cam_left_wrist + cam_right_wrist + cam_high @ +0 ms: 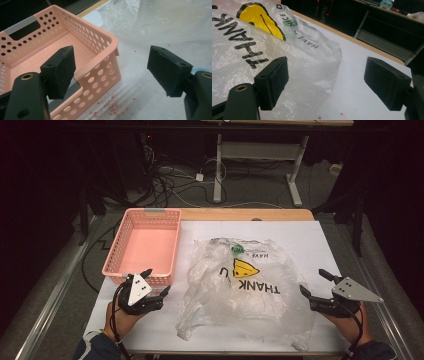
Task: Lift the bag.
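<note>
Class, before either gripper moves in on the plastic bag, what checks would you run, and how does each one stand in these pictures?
1. Left gripper open, holding nothing: ok.
2. Right gripper open, holding nothing: ok.
3. Plastic bag lying on the table between both grippers: ok.
4. Pink basket empty, beside the bag: ok.
5. What the bag holds: cannot tell; the film is crumpled and cloudy.
6. Right gripper's fingers beside the bag's edge: ok.

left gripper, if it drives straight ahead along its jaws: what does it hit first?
Likely the near corner of the pink basket, which sits just ahead between the open jaws of the left gripper. The plastic bag lies farther off to the side. Depth is uncertain.
</note>
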